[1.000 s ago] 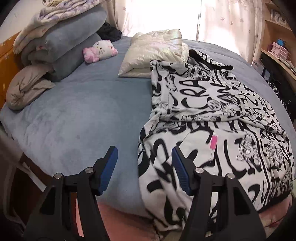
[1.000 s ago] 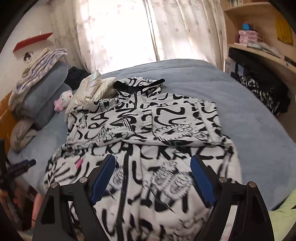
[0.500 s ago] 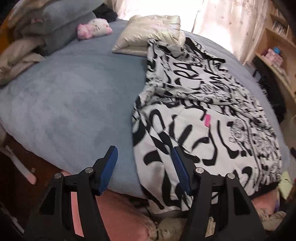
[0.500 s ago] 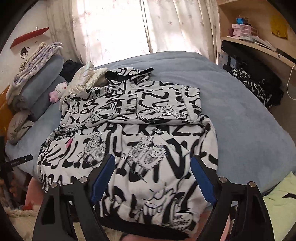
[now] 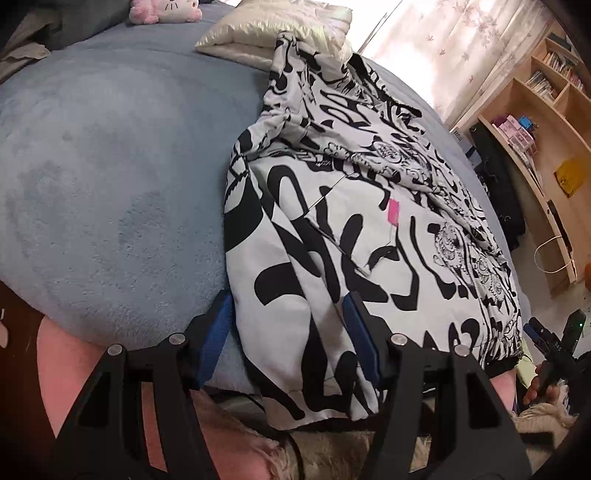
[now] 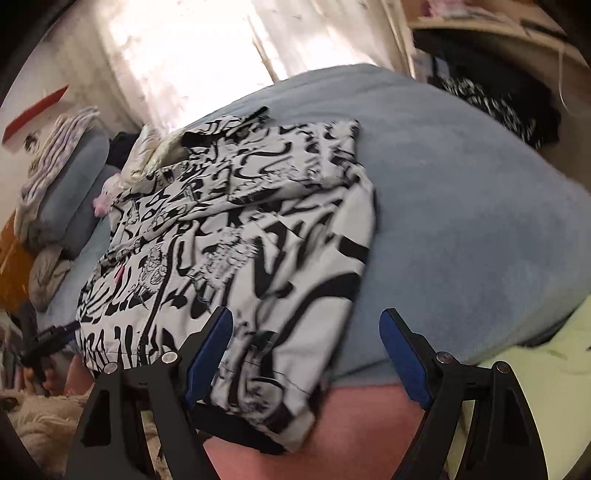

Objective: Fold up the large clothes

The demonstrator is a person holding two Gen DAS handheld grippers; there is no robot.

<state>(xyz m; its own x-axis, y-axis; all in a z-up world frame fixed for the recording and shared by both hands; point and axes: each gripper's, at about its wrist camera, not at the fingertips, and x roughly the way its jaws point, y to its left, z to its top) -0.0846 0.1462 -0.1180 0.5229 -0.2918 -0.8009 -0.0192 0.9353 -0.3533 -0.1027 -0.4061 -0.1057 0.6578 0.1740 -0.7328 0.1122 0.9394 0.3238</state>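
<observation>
At the far left of the left wrist view, a pink and white plush toy point(image 5: 164, 8) sits at the top edge on the blue-grey bedspread point(image 5: 110, 192), and a cream pillow point(image 5: 275, 27) lies just to its right. The left gripper point(image 5: 288, 325) hangs at the near edge of the bed with its blue-padded fingers point(image 5: 216, 339) spread wide, one on each side of the near left corner of the black-and-white printed garment point(image 5: 351, 221); the pads stand apart from the cloth and nothing is clamped. The garment lies spread lengthwise along the bed, its sleeves folded across the upper part and its hem hanging over the near edge, a small pink tag point(image 5: 393, 211) on its front. Wooden shelves point(image 5: 546, 122) stand to the right of the bed. In the blurred right wrist view, the garment point(image 6: 240, 229) covers the left half of the bedspread point(image 6: 461, 206), and the right gripper point(image 6: 306, 350) gapes wide at its near right corner, the left pad before the cloth, the right pad over bare bedspread, gripping nothing.
</observation>
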